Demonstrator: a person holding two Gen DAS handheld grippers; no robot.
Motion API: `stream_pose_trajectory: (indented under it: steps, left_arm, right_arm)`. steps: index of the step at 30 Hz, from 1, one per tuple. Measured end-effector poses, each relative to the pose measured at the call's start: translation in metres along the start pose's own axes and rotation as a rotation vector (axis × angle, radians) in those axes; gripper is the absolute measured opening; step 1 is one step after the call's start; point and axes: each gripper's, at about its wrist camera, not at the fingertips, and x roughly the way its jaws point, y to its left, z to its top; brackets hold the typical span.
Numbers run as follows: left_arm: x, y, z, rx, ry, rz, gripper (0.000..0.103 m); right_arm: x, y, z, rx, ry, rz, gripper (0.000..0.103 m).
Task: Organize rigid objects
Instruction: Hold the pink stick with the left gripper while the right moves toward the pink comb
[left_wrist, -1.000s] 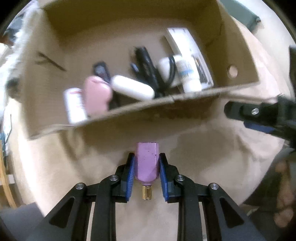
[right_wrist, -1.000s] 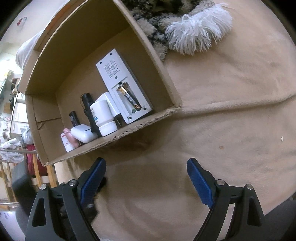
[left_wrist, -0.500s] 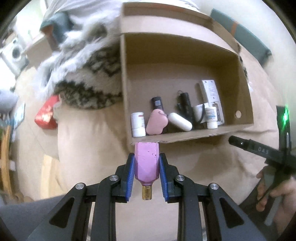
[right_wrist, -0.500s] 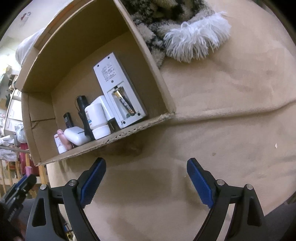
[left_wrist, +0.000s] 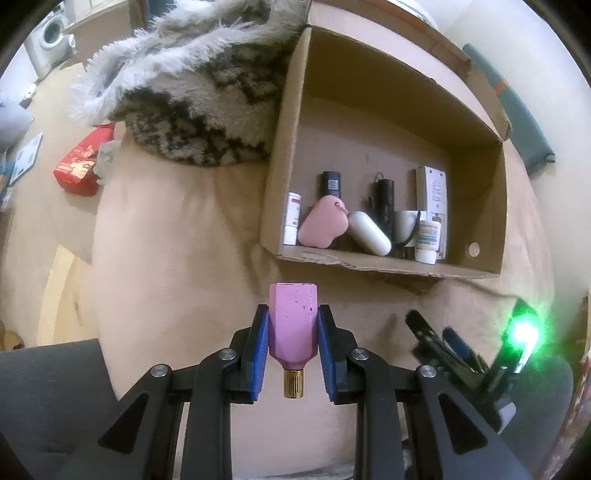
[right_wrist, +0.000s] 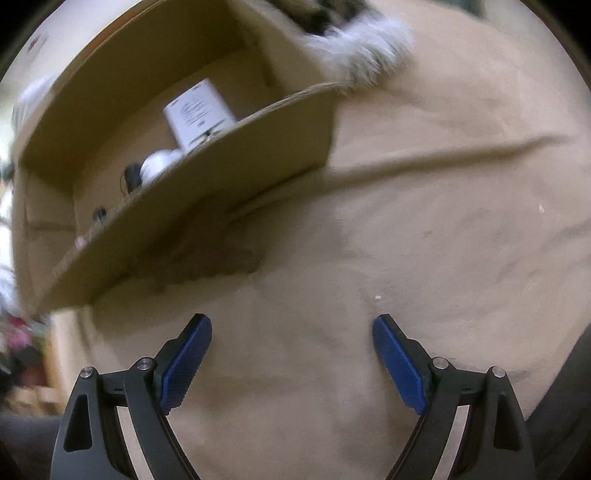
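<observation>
My left gripper (left_wrist: 292, 328) is shut on a pink bottle (left_wrist: 293, 325) with a gold neck, held above the beige blanket in front of the cardboard box (left_wrist: 388, 264). Inside the box lie a pink case (left_wrist: 322, 227), a white capsule-shaped case (left_wrist: 370, 232), a white remote (left_wrist: 431, 199), a black device (left_wrist: 384, 199) and small white bottles. My right gripper (right_wrist: 291, 354) is open over bare blanket with nothing between its fingers; the box (right_wrist: 207, 177) stands up and left of it. The right gripper (left_wrist: 439, 343) also shows at the lower right of the left wrist view.
A shaggy grey and black blanket (left_wrist: 192, 96) is heaped against the box's left wall. A red packet (left_wrist: 79, 166) lies on the floor at the left. A dark green object (left_wrist: 517, 114) lies beyond the box. Beige blanket (right_wrist: 424, 221) stretches in front of the box.
The left gripper has pulled back and up from the box with the pink bottle, so the whole box and the shaggy blanket come into view. The right gripper has dropped lower, toward the box's front wall.
</observation>
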Motion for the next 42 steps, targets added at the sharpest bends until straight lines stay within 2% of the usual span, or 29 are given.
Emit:
stream_pose_trajectory:
  steps: [4, 7, 10, 12, 14, 19, 23, 26, 33, 40, 42]
  left_arm:
    - [0.003, 0.007, -0.001, -0.021, 0.035, -0.004, 0.023]
    - [0.006, 0.008, -0.001, -0.028, 0.047, -0.011, 0.023]
    - [0.006, 0.005, 0.001, -0.021, 0.050, -0.019, 0.023]
    - [0.006, 0.002, 0.001, -0.015, 0.049, -0.027, 0.023]
    - [0.006, -0.001, 0.001, -0.010, 0.049, -0.030, 0.023]
    - [0.006, 0.000, 0.003, -0.018, 0.043, -0.019, 0.023]
    - [0.011, 0.000, 0.004, -0.019, 0.046, -0.003, 0.023]
    - [0.013, -0.001, 0.005, -0.013, 0.034, 0.022, 0.023]
    - [0.019, 0.000, 0.009, 0.002, 0.021, 0.075, 0.023]
    - [0.014, -0.004, 0.010, 0.036, -0.028, 0.118, 0.023]
    - [0.011, -0.006, 0.009, 0.046, -0.043, 0.124, 0.023]
  right_arm:
    - [0.002, 0.037, 0.005, -0.129, -0.073, -0.032, 0.095]
    - [0.011, 0.057, 0.009, -0.203, -0.069, -0.048, 0.095]
    - [0.021, 0.071, 0.010, -0.229, -0.084, -0.035, 0.095]
    - [0.030, 0.079, 0.012, -0.239, -0.103, -0.083, 0.100]
    - [0.035, 0.078, 0.015, -0.222, -0.130, -0.089, 0.103]
    - [0.042, 0.080, 0.025, -0.210, -0.155, -0.073, 0.103]
    - [0.055, 0.081, 0.041, -0.269, -0.135, -0.072, 0.103]
    - [0.055, 0.081, 0.042, -0.297, -0.156, -0.060, 0.103]
    - [0.033, 0.074, 0.027, -0.318, -0.201, 0.036, 0.103]
    - [0.003, 0.058, 0.017, -0.262, -0.155, 0.077, 0.103]
    - [-0.004, 0.055, 0.019, -0.270, -0.115, 0.076, 0.040]
